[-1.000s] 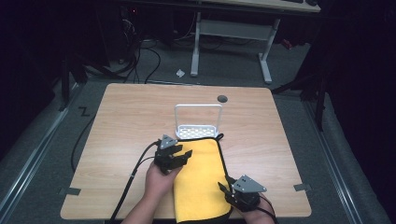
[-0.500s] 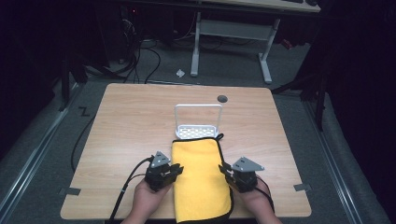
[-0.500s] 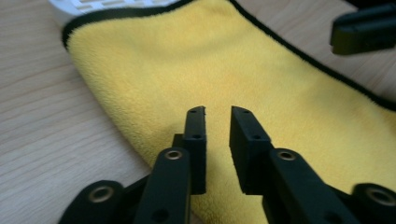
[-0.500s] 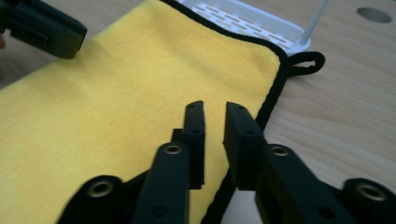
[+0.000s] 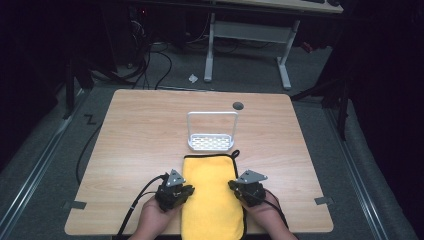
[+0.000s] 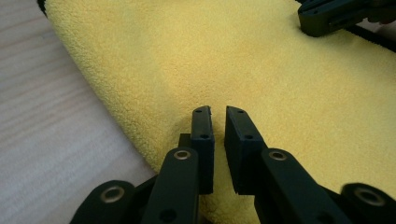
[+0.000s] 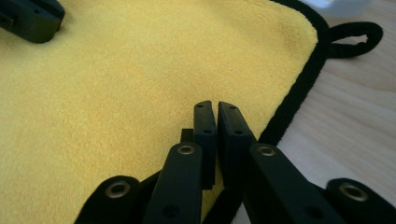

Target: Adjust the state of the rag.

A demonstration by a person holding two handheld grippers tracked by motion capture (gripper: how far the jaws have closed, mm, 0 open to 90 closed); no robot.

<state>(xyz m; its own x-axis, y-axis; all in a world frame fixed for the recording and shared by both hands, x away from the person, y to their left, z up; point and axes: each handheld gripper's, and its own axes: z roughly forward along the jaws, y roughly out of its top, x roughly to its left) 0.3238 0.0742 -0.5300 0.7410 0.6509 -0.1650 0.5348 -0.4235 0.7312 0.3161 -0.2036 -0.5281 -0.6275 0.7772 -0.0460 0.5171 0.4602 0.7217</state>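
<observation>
Towel (image 5: 212,200) is lying flat on the near middle of the desk (image 5: 140,130), folded into a long yellow strip that runs near-to-far, far end stopping just short of the little white rack (image 5: 212,137) and near end hanging about at the desk's edge. So the long axis points straight away from the person, and the two grippers sit on either long side of it, about level with each other. Left gripper (image 5: 175,192) is at the left edge, which looks like the rounded fold, no trim on it in the left gripper view (image 6: 217,114). Right gripper (image 5: 248,189) is at the right edge, the one with the black piping, and the black hang loop (image 7: 355,37) sticks out past the far right corner. Jaws on both are nearly together: left has a narrow slit between them, right even less, and as far as I can see neither has any cloth pinched, they're just resting over the terry near the edges. Both hands look equally close to the towel, so my guess is this is a two-handed move, probably grabbing both sides at once to fold the near part toward the far end, across the long axis. They'd need to open up and get a jaw under each edge first. The right side might be fiddlier since the trim edge lies flat on the wood.
</observation>
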